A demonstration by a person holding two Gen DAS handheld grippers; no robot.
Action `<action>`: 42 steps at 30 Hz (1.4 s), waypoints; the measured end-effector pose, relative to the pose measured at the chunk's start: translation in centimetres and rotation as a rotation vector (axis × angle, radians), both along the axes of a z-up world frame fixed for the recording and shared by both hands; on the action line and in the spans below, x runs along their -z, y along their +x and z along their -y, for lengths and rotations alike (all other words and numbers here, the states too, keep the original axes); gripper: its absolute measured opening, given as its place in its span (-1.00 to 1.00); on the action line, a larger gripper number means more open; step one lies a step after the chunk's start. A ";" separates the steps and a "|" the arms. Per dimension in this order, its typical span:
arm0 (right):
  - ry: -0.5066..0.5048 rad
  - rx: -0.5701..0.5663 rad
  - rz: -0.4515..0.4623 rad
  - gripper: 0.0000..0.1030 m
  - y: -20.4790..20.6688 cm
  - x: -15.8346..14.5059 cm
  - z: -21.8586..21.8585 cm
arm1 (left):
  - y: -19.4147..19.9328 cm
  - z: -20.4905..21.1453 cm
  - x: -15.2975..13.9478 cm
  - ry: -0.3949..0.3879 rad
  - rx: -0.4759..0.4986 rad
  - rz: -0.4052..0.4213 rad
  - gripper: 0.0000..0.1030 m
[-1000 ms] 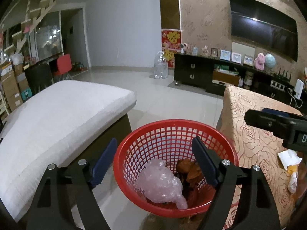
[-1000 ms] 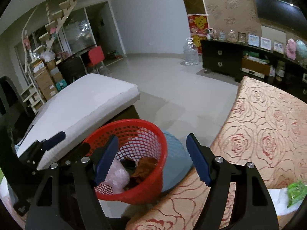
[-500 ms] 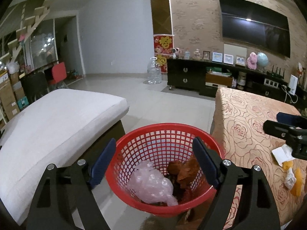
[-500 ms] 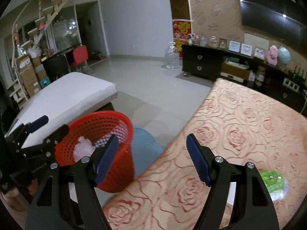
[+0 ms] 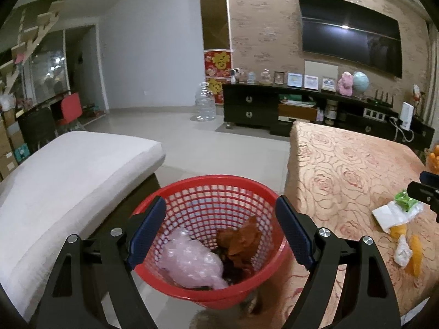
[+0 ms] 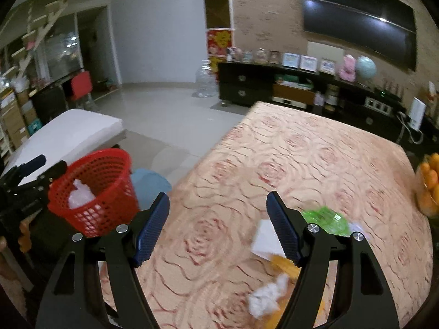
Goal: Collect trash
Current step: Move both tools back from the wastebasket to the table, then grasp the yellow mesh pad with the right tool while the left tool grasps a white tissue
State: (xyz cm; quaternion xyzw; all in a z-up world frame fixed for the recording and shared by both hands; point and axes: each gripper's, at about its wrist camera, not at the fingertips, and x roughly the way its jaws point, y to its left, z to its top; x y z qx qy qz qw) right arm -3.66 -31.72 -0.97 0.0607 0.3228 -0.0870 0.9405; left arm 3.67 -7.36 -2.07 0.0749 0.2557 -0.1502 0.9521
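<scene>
A red mesh basket [image 5: 216, 192] sits between the fingers of my left gripper [image 5: 219, 230], whose pads press on its rim from both sides. Inside it lie pink bubble wrap [image 5: 192, 260] and a brown crumpled piece [image 5: 238, 241]. On the rose-patterned table [image 6: 274, 164] lie a green wrapper [image 6: 326, 219], white paper [image 6: 263, 238], a crumpled tissue [image 6: 266, 298] and yellow-orange scraps [image 6: 282, 263]. My right gripper [image 6: 218, 227] hovers open over the table just left of this trash, with nothing between its fingers. The right wrist view shows the basket [image 6: 96, 192] to the left, off the table's edge.
A white cushioned bench [image 5: 68, 178] stands left of the basket. A blue stool [image 6: 149, 186] sits below it beside the table. A bowl of oranges [image 6: 429, 186] stands at the table's right edge. A dark TV cabinet [image 5: 274, 109] and a water jug [image 5: 204, 107] line the far wall.
My right gripper has swung right, from over the basket to over the table near the trash. The left gripper has drifted a little with the basket still between its fingers.
</scene>
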 end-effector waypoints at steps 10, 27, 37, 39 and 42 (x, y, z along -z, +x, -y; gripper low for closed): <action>0.048 0.196 -0.054 0.37 -6.4 2.5 5.9 | -2.5 4.7 1.2 0.031 0.156 -0.029 0.53; 0.186 0.214 -0.261 0.49 -7.7 11.1 7.4 | -5.8 12.1 4.0 0.100 0.343 -0.083 0.53; 0.223 0.233 -0.225 0.32 -9.8 9.9 8.0 | -7.5 15.1 5.7 0.155 0.431 -0.101 0.53; 0.228 0.230 -0.196 0.48 -10.4 9.3 7.9 | -7.7 15.5 6.0 0.164 0.438 -0.106 0.53; 0.233 0.205 -0.185 0.57 -10.9 9.2 7.2 | -7.7 16.0 6.3 0.174 0.442 -0.114 0.53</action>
